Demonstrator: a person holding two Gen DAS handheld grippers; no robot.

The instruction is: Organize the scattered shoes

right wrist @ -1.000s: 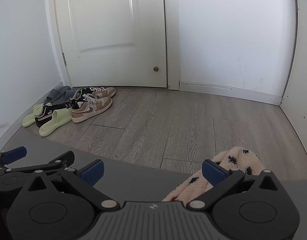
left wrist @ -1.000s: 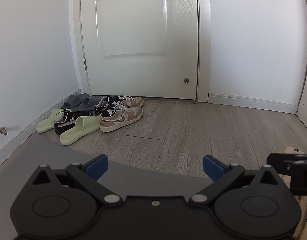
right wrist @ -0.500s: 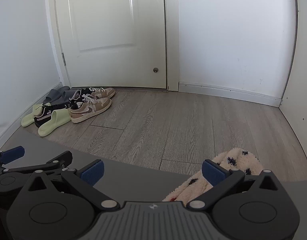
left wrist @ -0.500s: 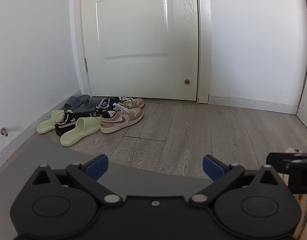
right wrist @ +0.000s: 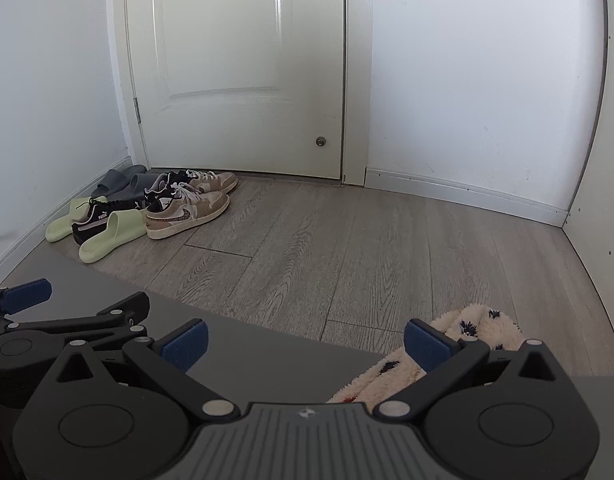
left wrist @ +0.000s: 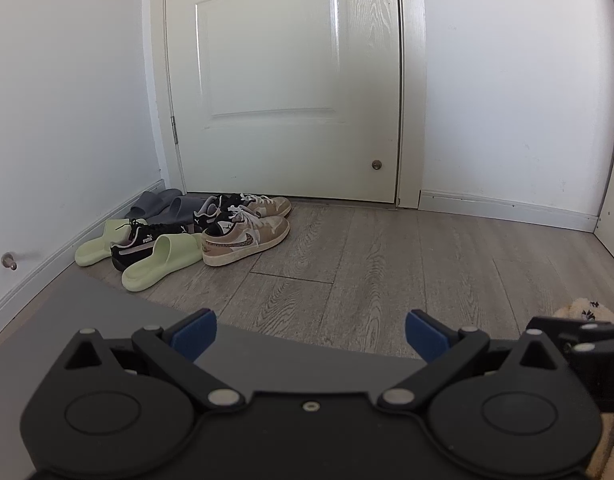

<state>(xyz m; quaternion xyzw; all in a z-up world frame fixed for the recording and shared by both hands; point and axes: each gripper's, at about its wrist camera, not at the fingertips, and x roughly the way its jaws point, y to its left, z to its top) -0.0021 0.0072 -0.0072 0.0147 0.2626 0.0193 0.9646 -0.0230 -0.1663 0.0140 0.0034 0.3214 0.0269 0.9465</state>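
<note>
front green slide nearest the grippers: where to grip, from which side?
Probably the strap arch of the front green slide, coming from above: one finger under the strap, one on top. It lies flat, sole down, open heel end towards the left gripper, black sneaker close behind.

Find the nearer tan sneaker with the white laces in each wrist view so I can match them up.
Left wrist: nearer tan sneaker, left of centre, mid-height.
Right wrist: same sneaker, further left, mid-height.
Shared landmark: door knob, up and right of it.

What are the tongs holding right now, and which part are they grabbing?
Nothing. The left tongs and the right tongs are both open with nothing between them. The shoes sit far off by the door, and the fluffy slipper lies untouched on the floor.
</note>
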